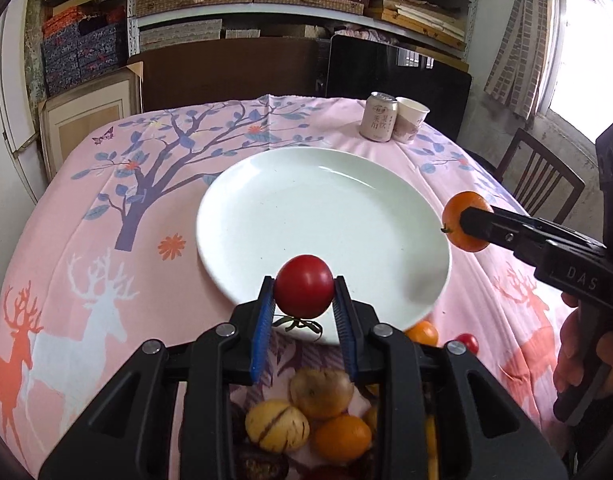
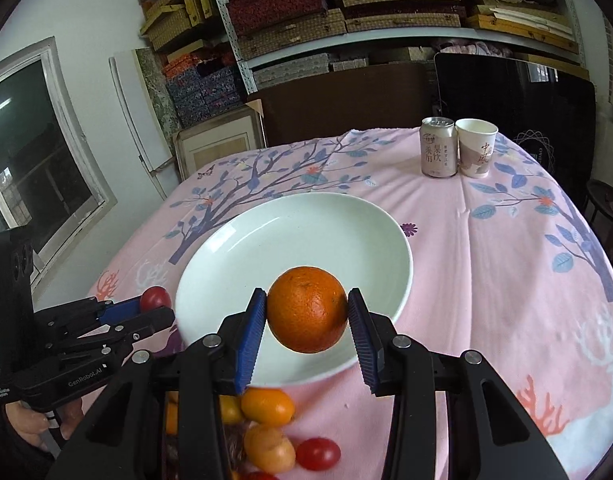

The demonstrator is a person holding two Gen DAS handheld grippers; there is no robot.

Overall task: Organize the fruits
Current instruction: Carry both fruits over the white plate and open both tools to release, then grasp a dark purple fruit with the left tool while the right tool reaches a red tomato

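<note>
My left gripper (image 1: pixel 303 294) is shut on a red tomato (image 1: pixel 303 286), held in the air over the near rim of the white plate (image 1: pixel 318 184); its green stalk hangs below. My right gripper (image 2: pixel 306 312) is shut on an orange (image 2: pixel 307 309), also held above the plate's (image 2: pixel 266 236) near edge. In the left wrist view the right gripper (image 1: pixel 466 222) comes in from the right with the orange (image 1: pixel 454 210). The right wrist view shows the left gripper (image 2: pixel 156 306) with the tomato (image 2: pixel 154 297) at the plate's left. The plate holds nothing.
A pile of loose fruit (image 1: pixel 318 416) lies on the pink patterned tablecloth (image 1: pixel 106 280) below the grippers: oranges, a striped yellow fruit, small red tomatoes (image 2: pixel 317 454). A drink can (image 2: pixel 438 147) and paper cup (image 2: pixel 475 148) stand at the far right. A wooden chair (image 1: pixel 546 184) stands beside the table.
</note>
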